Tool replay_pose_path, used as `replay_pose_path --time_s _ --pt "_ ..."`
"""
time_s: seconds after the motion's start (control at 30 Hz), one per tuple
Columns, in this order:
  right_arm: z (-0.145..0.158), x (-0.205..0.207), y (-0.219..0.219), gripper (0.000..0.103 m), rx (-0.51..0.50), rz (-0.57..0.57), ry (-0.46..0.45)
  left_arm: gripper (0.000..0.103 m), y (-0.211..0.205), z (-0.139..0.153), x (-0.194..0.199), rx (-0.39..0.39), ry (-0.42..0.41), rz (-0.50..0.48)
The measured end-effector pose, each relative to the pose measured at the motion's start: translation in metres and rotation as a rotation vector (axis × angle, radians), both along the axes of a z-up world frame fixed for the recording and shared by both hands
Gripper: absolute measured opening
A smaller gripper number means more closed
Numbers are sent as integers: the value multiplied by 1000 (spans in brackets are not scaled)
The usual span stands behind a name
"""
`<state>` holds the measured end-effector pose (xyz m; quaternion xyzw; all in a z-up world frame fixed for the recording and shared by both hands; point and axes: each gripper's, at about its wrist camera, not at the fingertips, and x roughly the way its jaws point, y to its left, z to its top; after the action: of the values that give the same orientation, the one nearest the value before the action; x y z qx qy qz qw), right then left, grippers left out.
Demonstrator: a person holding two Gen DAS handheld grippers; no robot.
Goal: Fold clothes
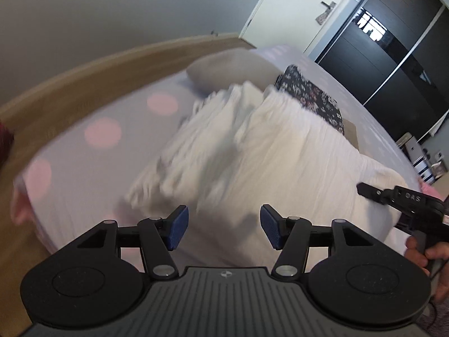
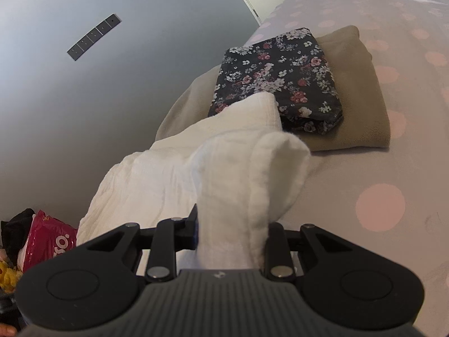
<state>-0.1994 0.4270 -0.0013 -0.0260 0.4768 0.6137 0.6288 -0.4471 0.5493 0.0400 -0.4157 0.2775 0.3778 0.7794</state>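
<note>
Your left gripper [image 1: 224, 229] tilts down over the bed, its two blue ribbed pads [image 1: 176, 227] standing apart with nothing between them; the white garment [image 1: 252, 151] lies just beyond their tips. Your right gripper [image 2: 231, 234] also points down at a slant, and its jaws are clamped on a bunched fold of that same white garment [image 2: 224, 185], which rises between the fingers as a soft rolled loop. In the left wrist view your right gripper [image 1: 362, 189] shows at the garment's right edge, with your hand [image 1: 429, 255] wrapped round its black handle. The white garment is one piece of crinkled, gauzy cloth, heaped in ridges and blurred on its left side, spread across the bedsheet [image 1: 84, 174], which is pale lilac with round pink dots. Past the garment's far end sits one folded dark floral piece [image 2: 277, 81], a neat rectangle printed with small red and white flowers, resting on one folded tan piece [image 2: 362, 98] of plain, fleecy-looking cloth; the white garment's corner touches the floral piece. Left of the garment, off the bed, a red plastic bag [image 2: 47, 241] lies crumpled. Behind the garment runs a light wooden headboard [image 1: 84, 75], then a plain grey wall [image 2: 98, 98], and beyond the floral piece stands a glossy dark wardrobe [image 1: 393, 64] with pale frames.
</note>
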Motion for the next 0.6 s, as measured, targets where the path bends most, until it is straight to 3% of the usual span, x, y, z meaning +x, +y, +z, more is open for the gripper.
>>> replay_pose_path --time_s 0.13,0.23,0.3,0.33,0.37,0.43,0.6 --pt "-3 1 -3 28 -4 -6 14 55 -2 -22 -3 -94 -94 27" --pt "-4 -1 -3 28 -3 -2 8 55 4 -33 0 -106 -166 43" --pt "-4 0 -2 28 -6 -3 10 45 7 -34 3 -91 -188 44" --pt "-3 1 -2 28 -8 -3 14 29 8 -31 4 -76 -188 37" --pt "-3 1 -1 28 -8 -2 17 21 8 -27 6 -59 -185 28" --pt "1 0 -2 28 -6 8 15 12 7 -15 12 -17 -172 7" --pt "27 -1 3 28 19 25 12 9 6 19 24 82 -155 -38"
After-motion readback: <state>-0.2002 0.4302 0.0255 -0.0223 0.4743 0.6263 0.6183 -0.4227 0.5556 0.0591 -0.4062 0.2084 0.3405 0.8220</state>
